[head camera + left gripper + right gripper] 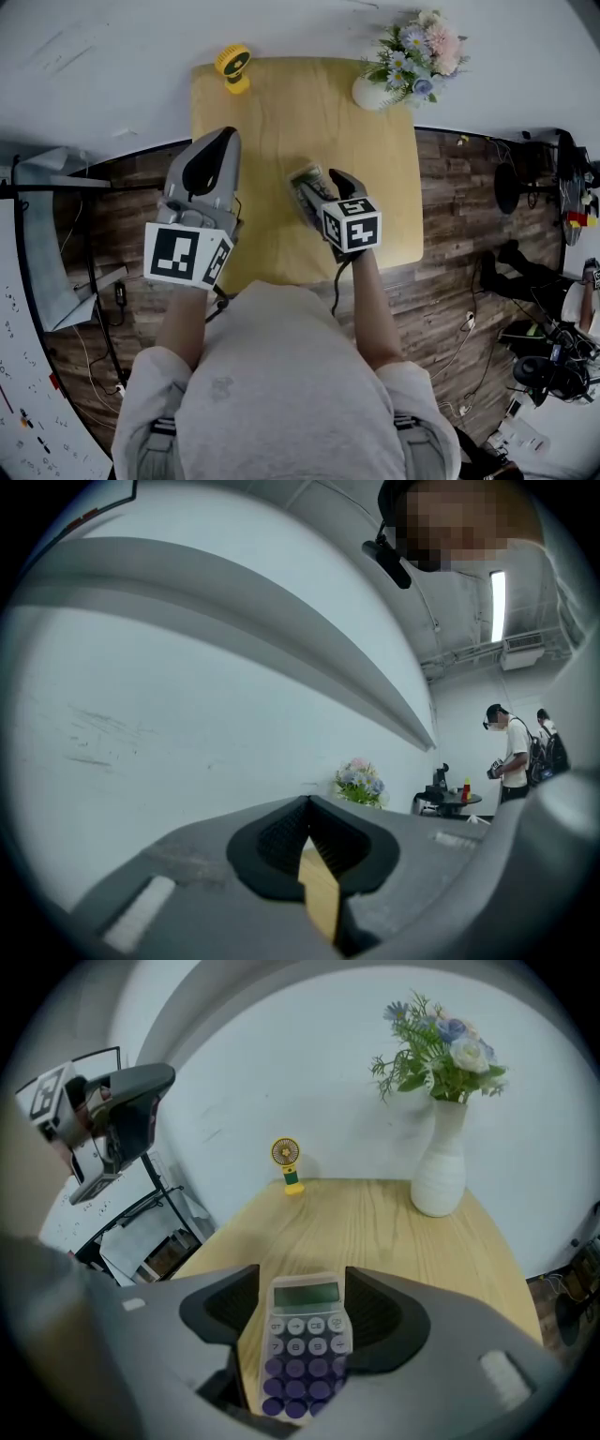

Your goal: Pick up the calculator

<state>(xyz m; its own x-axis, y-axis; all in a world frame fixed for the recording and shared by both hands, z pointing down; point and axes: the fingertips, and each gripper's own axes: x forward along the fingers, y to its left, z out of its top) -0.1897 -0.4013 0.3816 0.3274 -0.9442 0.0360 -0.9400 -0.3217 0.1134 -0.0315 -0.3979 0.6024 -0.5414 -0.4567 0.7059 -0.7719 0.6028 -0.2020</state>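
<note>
The right gripper (302, 1283) is standing wide, both dark pads spread, and the calculator (302, 1344) is sitting right between them. Its display end is pointing away and its purple keys are lying nearest the camera. A strip of wood is showing between the calculator and the left-hand pad. The right-hand pad is lying just beside the calculator's edge, and whether it is touching I cannot tell. The gripper is angling down at the calculator from the person's side.

Under the calculator the wooden table (394, 1232) is stretching away. Beyond the calculator and to its left, a small yellow fan (286, 1164) is standing upright. Beyond it to the right, a white vase (441, 1171) is holding flowers (436, 1044).

Left of the calculator, the left gripper (223, 137) is hovering well apart from it. Its 2 jaws are meeting at the tips, gripping nothing, and only a sliver of tabletop is showing through the slit behind them.
</note>
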